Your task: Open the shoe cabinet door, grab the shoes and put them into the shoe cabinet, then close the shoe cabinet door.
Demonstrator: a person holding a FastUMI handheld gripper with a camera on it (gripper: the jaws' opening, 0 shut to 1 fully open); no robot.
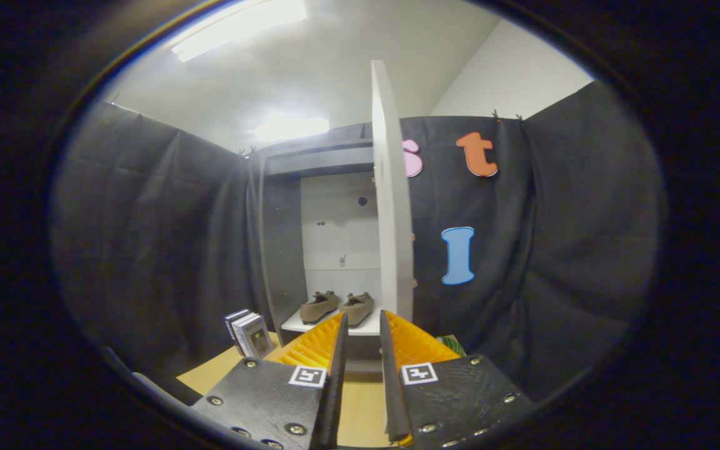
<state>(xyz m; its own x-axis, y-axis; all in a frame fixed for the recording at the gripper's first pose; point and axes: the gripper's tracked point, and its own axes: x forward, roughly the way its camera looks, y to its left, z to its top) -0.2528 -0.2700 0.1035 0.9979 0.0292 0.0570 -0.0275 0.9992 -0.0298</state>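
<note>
The shoe cabinet (285, 250) stands ahead with its white door (391, 206) swung open, edge-on toward me. Inside, on the white bottom shelf (297, 325), sit two brown shoes: one (319, 306) on the left and the other (358, 307) beside it on the right, toes pointing outward. My gripper (363, 325) is in front of the cabinet, just short of the shelf, its fingers parallel with a narrow gap and nothing between them. The open door's lower edge rises just beyond the right finger.
A small stack of boxes (249, 333) stands on the wooden floor (360, 406) to the left of the cabinet. Black cloth walls close in on both sides. Something green (450, 344) lies on the floor right of the door.
</note>
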